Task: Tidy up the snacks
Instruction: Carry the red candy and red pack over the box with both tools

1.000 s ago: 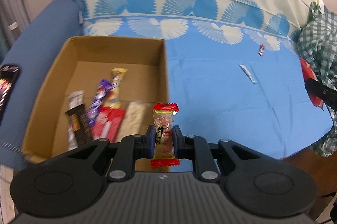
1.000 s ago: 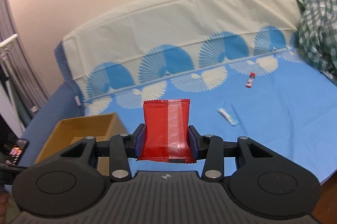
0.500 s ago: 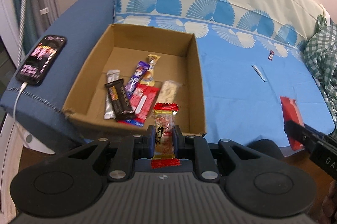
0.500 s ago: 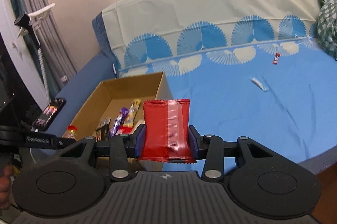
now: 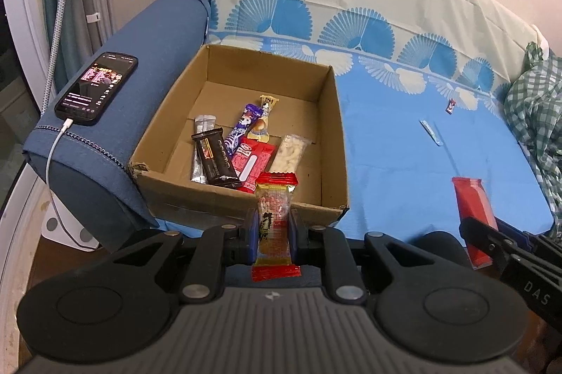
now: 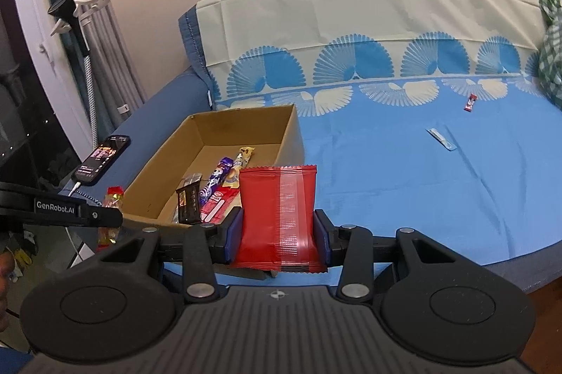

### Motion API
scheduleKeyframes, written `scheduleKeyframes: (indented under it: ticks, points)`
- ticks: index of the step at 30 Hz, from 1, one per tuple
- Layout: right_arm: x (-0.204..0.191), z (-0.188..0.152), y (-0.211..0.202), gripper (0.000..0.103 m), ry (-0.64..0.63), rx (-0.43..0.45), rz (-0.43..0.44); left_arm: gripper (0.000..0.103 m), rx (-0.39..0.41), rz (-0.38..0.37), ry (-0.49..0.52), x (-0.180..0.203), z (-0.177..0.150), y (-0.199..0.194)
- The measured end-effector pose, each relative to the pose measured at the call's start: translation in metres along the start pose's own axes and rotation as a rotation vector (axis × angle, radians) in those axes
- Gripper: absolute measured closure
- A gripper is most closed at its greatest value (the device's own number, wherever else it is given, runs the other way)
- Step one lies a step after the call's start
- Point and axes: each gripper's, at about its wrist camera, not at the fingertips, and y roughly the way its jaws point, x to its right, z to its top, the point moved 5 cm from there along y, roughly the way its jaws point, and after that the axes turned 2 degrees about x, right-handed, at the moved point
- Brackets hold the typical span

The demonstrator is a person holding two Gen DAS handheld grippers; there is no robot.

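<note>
My left gripper (image 5: 272,231) is shut on a clear snack packet with red ends (image 5: 274,215), held in front of the near wall of an open cardboard box (image 5: 242,208). The box holds several snack bars (image 5: 246,149). My right gripper (image 6: 277,233) is shut on a red snack packet (image 6: 277,215), held over the sofa's front edge, right of the box (image 6: 210,142). The red packet also shows in the left wrist view (image 5: 470,208). A small red candy (image 6: 470,102) and a pale blue sachet (image 6: 440,138) lie on the blue sofa cover (image 6: 404,180).
A phone (image 5: 96,85) on a white charging cable lies on the blue armrest left of the box. A green checked cloth (image 5: 537,117) is piled at the sofa's right end. A white floor stand (image 6: 80,22) and curtains are at the far left.
Both grippers have pulled back and to the left from the sofa seat, each keeping its packet. The box and armrest have come fully into both views.
</note>
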Motion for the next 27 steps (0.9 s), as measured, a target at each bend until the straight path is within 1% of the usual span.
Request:
scheduleKeyframes:
  ticks: [7, 14, 22, 27]
  points:
    - [-0.005, -0.001, -0.002, 0.059, -0.018, 0.000, 0.004, 0.084, 0.000, -0.001, 0.001, -0.002, -0.005, -0.004]
    - [-0.007, -0.001, -0.001, 0.059, -0.027, -0.009, 0.002, 0.084, 0.004, -0.003, -0.003, -0.004, -0.004, -0.004]
    - [-0.009, 0.000, 0.008, 0.059, -0.044, -0.031, 0.000, 0.084, 0.004, -0.001, -0.017, -0.010, -0.003, -0.002]
    - [-0.012, 0.002, 0.017, 0.059, -0.060, -0.051, -0.001, 0.084, 0.001, 0.003, -0.038, -0.017, 0.004, 0.005]
